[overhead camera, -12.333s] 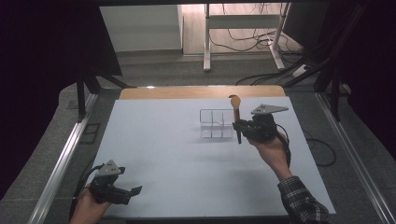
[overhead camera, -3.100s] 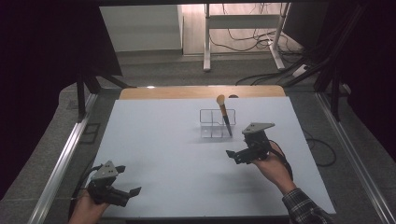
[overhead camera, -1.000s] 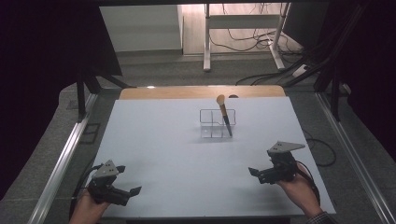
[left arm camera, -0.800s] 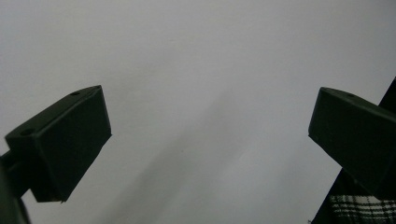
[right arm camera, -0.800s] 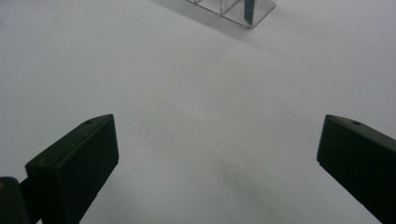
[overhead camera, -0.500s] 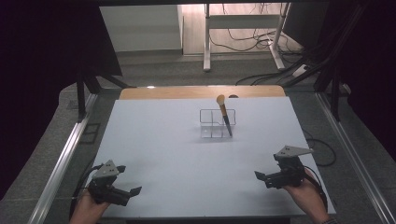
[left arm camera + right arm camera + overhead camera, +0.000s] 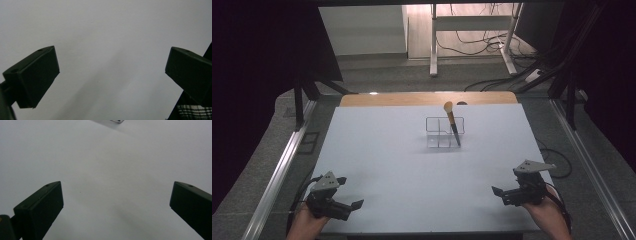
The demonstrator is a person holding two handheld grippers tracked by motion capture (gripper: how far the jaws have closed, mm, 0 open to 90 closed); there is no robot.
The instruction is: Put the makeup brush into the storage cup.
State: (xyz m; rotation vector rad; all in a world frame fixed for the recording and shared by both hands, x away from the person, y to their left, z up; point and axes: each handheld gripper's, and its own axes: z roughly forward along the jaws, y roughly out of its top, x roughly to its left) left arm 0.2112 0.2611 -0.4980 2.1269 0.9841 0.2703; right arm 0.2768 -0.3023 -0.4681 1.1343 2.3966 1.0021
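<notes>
Down at the table's near right corner, the right gripper (image 7: 503,193) rests with jaws spread wide and nothing between them; the left gripper (image 7: 353,206) sits likewise wide and empty at the near left corner. Well apart from both, a brush (image 7: 451,121) with a tan head and dark handle leans tilted in a clear divided holder (image 7: 438,135) near the white table's (image 7: 402,165) far middle. Which compartment holds it is hard to make out.

A: Left gripper (image 7: 354,205)?
B: Black body, blocky jaws with small holes, grey three-cornered plate, black cable.
A: Right gripper (image 7: 498,192)?
B: Same build; plaid sleeve nearby.
</notes>
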